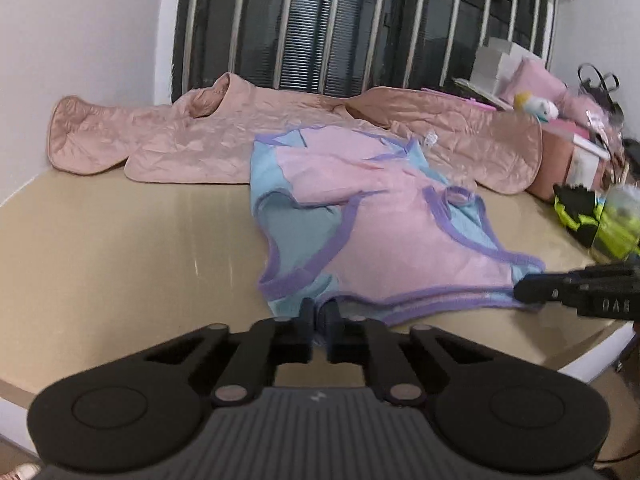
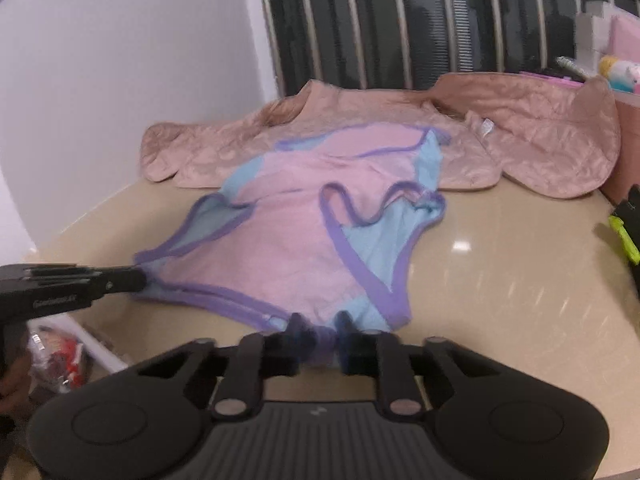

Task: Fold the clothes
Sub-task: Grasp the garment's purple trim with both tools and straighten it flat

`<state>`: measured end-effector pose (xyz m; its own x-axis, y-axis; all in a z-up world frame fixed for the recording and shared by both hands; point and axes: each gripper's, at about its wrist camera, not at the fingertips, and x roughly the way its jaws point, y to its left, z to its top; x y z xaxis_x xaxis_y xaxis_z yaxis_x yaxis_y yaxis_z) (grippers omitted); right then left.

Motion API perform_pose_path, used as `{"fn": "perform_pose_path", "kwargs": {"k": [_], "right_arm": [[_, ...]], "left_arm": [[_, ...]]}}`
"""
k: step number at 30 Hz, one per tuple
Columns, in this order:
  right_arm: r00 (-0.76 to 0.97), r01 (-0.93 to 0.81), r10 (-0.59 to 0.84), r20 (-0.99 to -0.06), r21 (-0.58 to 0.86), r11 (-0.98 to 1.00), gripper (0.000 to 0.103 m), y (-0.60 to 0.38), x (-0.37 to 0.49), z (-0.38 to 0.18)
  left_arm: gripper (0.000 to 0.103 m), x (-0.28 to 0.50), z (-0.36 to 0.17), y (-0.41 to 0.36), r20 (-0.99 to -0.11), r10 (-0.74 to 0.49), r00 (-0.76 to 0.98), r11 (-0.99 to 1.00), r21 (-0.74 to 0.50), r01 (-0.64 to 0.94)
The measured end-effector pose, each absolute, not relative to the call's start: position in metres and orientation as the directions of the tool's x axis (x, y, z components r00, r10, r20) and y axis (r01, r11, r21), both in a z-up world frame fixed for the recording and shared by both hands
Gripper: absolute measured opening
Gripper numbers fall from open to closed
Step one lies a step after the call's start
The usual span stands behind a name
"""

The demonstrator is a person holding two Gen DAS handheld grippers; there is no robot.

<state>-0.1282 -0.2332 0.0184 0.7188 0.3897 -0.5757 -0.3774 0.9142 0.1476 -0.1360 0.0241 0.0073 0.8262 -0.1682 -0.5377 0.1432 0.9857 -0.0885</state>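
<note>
While a pink and blue top (image 1: 372, 216) lies flat near the table's (image 1: 120, 248) front edge, the left hand-held gripper (image 1: 319, 314) is nearly closed, pinching one corner of its purple-trimmed hem. The right hand-held gripper (image 2: 320, 330) is part open with the hem's other corner between its fingers. A pink quilted jacket (image 2: 520, 148) lies spread along the table's far edge, under the top's far end.
</note>
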Motion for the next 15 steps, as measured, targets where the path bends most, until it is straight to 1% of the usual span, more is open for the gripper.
{"fn": "perform_pose_path", "kwargs": {"k": [1, 5, 6, 8, 9, 10, 11, 12, 13, 14, 15], "right_arm": [[0.724, -0.37, 0.38, -0.575, 0.14, 0.918, 0.011, -0.233, -0.129, 0.017], [0.703, -0.379, 0.376, -0.604, 0.128, 0.916, 0.01, -0.234, -0.138, 0.021], [0.698, -0.382, 0.377, -0.609, 0.128, 0.915, 0.01, -0.235, -0.141, 0.021], [0.691, -0.383, 0.384, -0.613, 0.14, 0.913, 0.01, -0.237, -0.146, 0.023], [0.689, -0.382, 0.39, -0.611, 0.152, 0.912, 0.014, -0.238, -0.148, 0.024], [0.697, -0.383, 0.399, -0.596, 0.161, 0.91, 0.015, -0.24, -0.148, 0.029], [0.705, -0.385, 0.407, -0.581, 0.17, 0.907, 0.017, -0.243, -0.149, 0.034], [0.712, -0.386, 0.415, -0.566, 0.178, 0.905, 0.028, -0.245, -0.149, 0.038], [0.744, -0.376, 0.413, -0.525, 0.182, 0.909, 0.043, -0.25, -0.147, 0.046], [0.772, -0.364, 0.402, -0.492, 0.176, 0.915, 0.048, -0.255, -0.142, 0.052], [0.792, -0.338, 0.372, -0.485, 0.16, 0.928, 0.052, -0.258, -0.133, 0.055]], "left_arm": [[0.002, -0.138, 0.007, 0.023, -0.54, -0.168, 0.825, 0.986, -0.077, 0.151], [0.001, -0.151, 0.006, 0.027, -0.553, -0.196, 0.81, 0.979, -0.058, 0.197], [0.002, -0.154, 0.007, 0.029, -0.555, -0.203, 0.806, 0.977, -0.062, 0.204], [0.004, -0.153, 0.01, 0.035, -0.562, -0.232, 0.794, 0.972, -0.106, 0.209], [0.012, -0.153, 0.013, 0.039, -0.561, -0.25, 0.79, 0.968, -0.134, 0.211], [0.03, -0.15, 0.019, 0.047, -0.541, -0.282, 0.792, 0.959, -0.183, 0.216], [0.043, -0.148, 0.026, 0.054, -0.515, -0.31, 0.799, 0.948, -0.23, 0.22], [0.063, -0.145, 0.035, 0.063, -0.47, -0.323, 0.822, 0.94, -0.26, 0.221], [0.069, -0.139, 0.042, 0.068, -0.436, -0.306, 0.846, 0.943, -0.26, 0.207], [0.069, -0.129, 0.048, 0.071, -0.425, -0.275, 0.862, 0.953, -0.238, 0.187], [0.069, -0.115, 0.051, 0.07, -0.436, -0.243, 0.866, 0.964, -0.205, 0.167]]}}
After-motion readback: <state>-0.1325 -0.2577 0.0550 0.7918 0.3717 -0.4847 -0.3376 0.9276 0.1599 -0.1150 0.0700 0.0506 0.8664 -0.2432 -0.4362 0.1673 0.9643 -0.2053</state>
